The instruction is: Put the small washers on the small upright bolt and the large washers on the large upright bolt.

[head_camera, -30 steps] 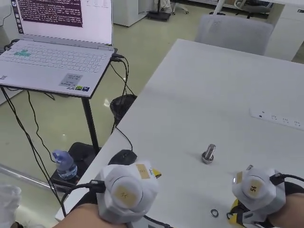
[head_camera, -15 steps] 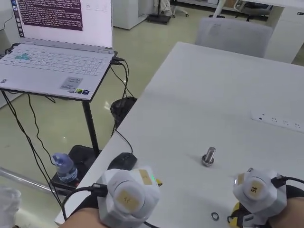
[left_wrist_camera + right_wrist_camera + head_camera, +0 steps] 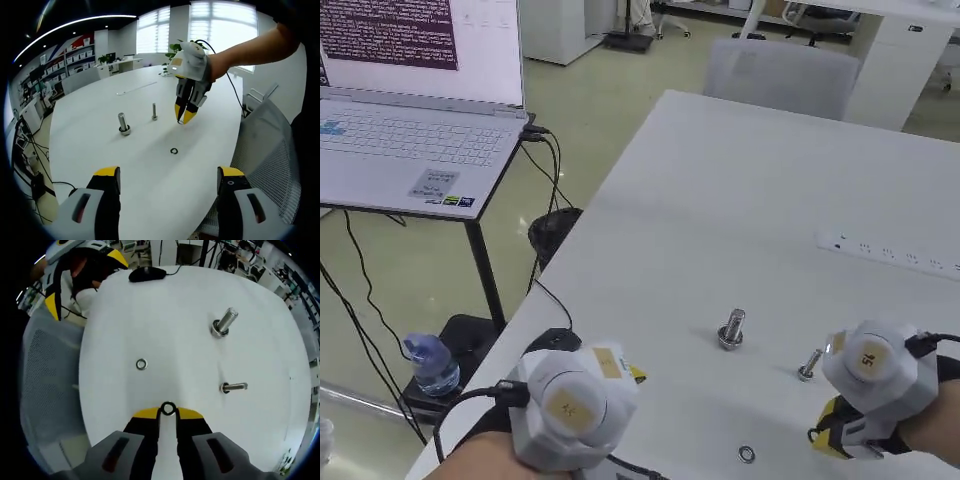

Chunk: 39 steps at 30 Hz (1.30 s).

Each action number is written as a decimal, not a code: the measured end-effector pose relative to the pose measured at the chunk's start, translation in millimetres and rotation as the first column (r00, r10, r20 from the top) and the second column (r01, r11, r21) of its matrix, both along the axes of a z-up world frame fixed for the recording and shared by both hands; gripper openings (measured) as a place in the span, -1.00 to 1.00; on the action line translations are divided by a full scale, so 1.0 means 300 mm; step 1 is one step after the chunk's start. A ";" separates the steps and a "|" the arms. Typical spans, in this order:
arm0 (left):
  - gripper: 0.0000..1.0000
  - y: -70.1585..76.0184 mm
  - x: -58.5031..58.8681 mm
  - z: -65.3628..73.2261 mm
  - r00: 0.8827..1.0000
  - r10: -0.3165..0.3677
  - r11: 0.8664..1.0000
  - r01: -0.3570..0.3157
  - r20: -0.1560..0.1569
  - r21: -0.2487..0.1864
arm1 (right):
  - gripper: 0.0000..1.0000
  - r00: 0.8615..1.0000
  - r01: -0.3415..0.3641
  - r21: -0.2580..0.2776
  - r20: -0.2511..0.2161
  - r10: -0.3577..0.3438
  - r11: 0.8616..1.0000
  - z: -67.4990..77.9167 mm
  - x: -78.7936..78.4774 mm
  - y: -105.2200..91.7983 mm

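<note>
The large upright bolt (image 3: pixel 731 328) stands mid-table with a washer around its base, and the small upright bolt (image 3: pixel 809 364) is just to its right. One loose washer (image 3: pixel 747 455) lies nearer the front edge. My right gripper (image 3: pixel 168 414) is shut on a washer (image 3: pixel 168 405) pinched at its yellow tips. It hovers short of the small bolt (image 3: pixel 234 387) and the large bolt (image 3: pixel 223 322). The loose washer (image 3: pixel 141 364) lies to the left, ahead of the jaws. My left gripper (image 3: pixel 169 175) is open and holds nothing, with the loose washer (image 3: pixel 174 150) ahead of it.
A black mouse (image 3: pixel 147 273) with its cable sits at the table's left edge. A white power strip (image 3: pixel 890 252) lies at the far right. Beyond the table stand a laptop on a stand (image 3: pixel 410 150) and a grey chair (image 3: pixel 780 75). A bottle (image 3: pixel 428 362) stands on the floor.
The head camera has shifted. My right gripper has drawn to the right, so the small bolt now shows clear of it. The left gripper has hardly moved.
</note>
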<state>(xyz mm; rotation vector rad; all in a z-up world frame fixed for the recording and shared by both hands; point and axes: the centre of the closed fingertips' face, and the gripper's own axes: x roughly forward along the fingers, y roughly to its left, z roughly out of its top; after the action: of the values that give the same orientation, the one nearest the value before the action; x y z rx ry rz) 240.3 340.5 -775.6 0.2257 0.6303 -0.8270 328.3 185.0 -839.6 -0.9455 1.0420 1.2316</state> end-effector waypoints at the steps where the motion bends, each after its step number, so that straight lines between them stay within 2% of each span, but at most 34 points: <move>1: 0.58 -0.001 0.003 -0.003 1.000 0.001 1.000 -0.001 -0.001 0.000 | -0.74 1.000 0.005 0.000 0.000 -0.005 1.000 0.006 0.009 -0.007; 6: 0.63 -0.005 0.008 -0.019 1.000 0.012 1.000 -0.012 -0.013 -0.005 | -0.74 0.999 0.043 0.014 0.000 -0.043 0.999 0.046 0.058 -0.028; 12: 0.64 -0.001 0.004 -0.027 1.000 0.017 1.000 -0.017 -0.016 0.008 | -0.74 0.998 0.060 0.022 0.028 -0.060 0.998 0.079 0.125 -0.029; 17: 0.62 0.000 -0.002 -0.035 1.000 0.020 1.000 -0.019 -0.023 0.007 | -0.74 0.996 0.076 0.043 0.040 -0.078 0.996 0.100 0.186 -0.005; 23: 0.62 0.008 -0.003 -0.040 0.999 0.026 1.000 -0.026 -0.028 0.009 | -0.74 0.994 0.084 0.044 0.066 -0.086 0.996 0.120 0.243 0.020; 31: 0.61 0.029 0.005 -0.044 0.999 0.040 0.999 -0.040 -0.033 0.018 | -0.74 0.993 0.080 0.034 0.081 -0.083 0.996 0.117 0.275 0.052; 39: 0.61 0.042 0.002 -0.046 0.998 0.042 0.999 -0.041 -0.037 0.019 | -0.74 0.994 0.075 0.017 0.072 -0.076 0.997 0.098 0.273 0.054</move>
<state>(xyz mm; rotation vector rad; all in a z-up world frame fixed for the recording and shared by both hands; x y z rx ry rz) 240.8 353.2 -789.4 0.2138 0.6755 -0.7868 410.0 201.1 -810.1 -0.9252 1.0012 1.1329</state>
